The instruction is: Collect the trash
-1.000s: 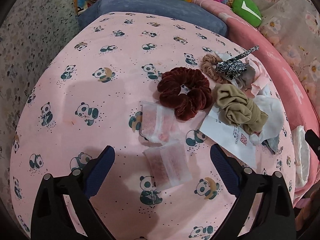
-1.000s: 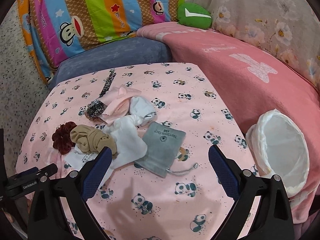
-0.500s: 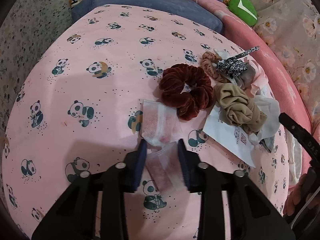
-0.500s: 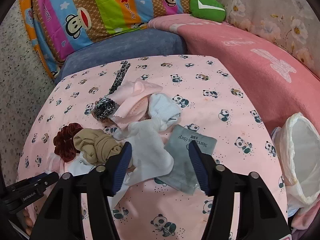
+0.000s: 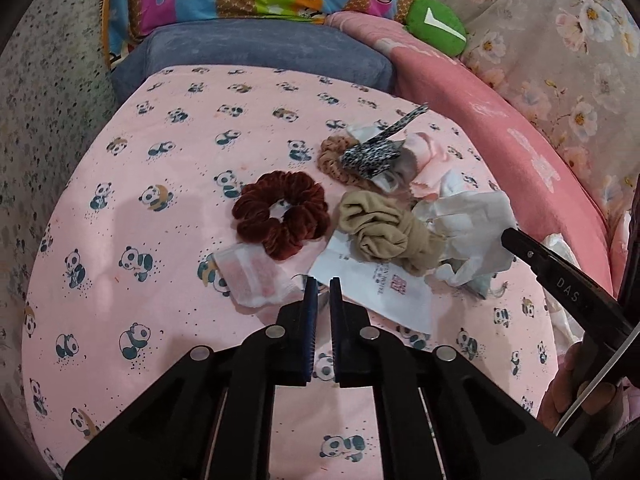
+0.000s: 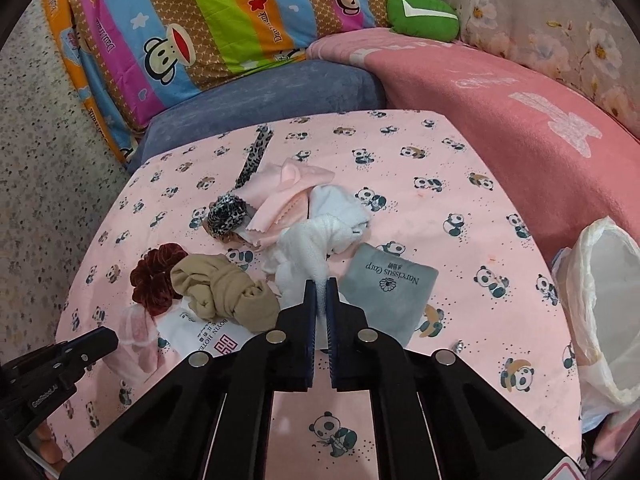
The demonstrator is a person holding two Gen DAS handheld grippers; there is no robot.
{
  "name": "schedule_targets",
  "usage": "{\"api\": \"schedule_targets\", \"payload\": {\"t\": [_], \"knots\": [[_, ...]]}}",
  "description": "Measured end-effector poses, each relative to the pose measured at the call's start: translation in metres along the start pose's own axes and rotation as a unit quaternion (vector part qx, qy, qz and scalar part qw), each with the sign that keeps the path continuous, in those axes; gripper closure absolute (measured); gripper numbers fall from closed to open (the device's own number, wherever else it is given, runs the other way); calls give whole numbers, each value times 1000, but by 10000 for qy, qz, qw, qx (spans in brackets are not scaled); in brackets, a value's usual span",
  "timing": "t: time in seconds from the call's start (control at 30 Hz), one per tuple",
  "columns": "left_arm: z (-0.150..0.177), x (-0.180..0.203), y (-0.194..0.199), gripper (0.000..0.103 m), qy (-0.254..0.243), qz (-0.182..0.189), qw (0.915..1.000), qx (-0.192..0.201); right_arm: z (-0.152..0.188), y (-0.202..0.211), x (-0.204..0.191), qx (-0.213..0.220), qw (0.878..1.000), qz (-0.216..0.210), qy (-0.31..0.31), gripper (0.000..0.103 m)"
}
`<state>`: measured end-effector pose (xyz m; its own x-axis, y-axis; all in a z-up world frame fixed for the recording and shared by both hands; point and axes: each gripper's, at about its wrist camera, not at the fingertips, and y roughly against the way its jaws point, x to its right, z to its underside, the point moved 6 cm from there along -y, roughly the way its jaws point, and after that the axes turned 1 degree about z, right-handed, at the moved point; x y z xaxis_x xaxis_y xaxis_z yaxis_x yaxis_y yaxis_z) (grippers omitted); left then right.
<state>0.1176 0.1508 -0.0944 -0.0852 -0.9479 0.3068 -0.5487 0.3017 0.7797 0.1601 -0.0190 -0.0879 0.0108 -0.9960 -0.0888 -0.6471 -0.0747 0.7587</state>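
Pinching a white cloth [image 6: 316,248] beside the grey pouch [image 6: 390,294], the right gripper [image 6: 320,296] had just closed, as had the left gripper [image 5: 323,294], nothing visible between its jaws.

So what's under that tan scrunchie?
The tan scrunchie lies on a white printed paper whose near corner sticks out, red stamp showing. White cloth touches its right side. Anything else beneath it is covered.

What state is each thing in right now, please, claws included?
Left claw: just closed, shut; no held item visible.
Right claw: just closed, shut on the white cloth.
Trash bag: mouth open.
Grey pouch: lying flat, ungripped.
Sachet: flat on the sheet.
Beige stocking: bundled, ungripped.
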Motion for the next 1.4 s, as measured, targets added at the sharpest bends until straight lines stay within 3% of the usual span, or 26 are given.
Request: {"api": "schedule_targets", "payload": {"t": [0.17, 0.4, 0.63, 0.77, 0.87, 0.93, 1.0, 1.03, 1.17, 1.33, 1.4], "knots": [[-10, 38, 16, 99, -339, 213, 9991, 165, -13, 38, 18, 366, 9992, -17, -134, 97], [-20, 107, 30, 99, -806, 781, 9934, 253, -25, 91, 68, 856, 9951, 154, -467, 97], [-29, 171, 36, 99, -1187, 1223, 9848, 321, -21, 125, 130, 1105, 9888, 472, -883, 97], [-27, 188, 37, 98, -1243, 1218, 9842, 328, -12, 134, 160, 1128, 9851, 600, -1147, 97], [-21, 173, 28, 95, -1188, 783, 9893, 310, -1, 135, 168, 1083, 9850, 669, -1163, 97], [-15, 152, 19, 77, -1004, 503, 9934, 233, 6, 131, 167, 1017, 9858, 607, -1193, 97], [-10, 122, 13, 30, -682, 191, 9972, 226, 9, 130, 165, 986, 9864, 555, -1193, 97], [-7, 105, 12, 26, -519, 1, 9982, 293, 11, 128, 162, 965, 9870, 507, -1181, 97], [-3, 41, -1, 24, -96, -597, 9981, 148, 11, 122, 139, 919, 9898, 326, -1043, 97], [-2, -24, -18, 25, 570, -790, 9952, -25, 7, 110, 107, 855, 9924, 131, -871, 97], [-3, -38, -22, 32, 642, -840, 9944, -48, 5, 104, 92, 806, 9936, 74, -792, 97]]}}
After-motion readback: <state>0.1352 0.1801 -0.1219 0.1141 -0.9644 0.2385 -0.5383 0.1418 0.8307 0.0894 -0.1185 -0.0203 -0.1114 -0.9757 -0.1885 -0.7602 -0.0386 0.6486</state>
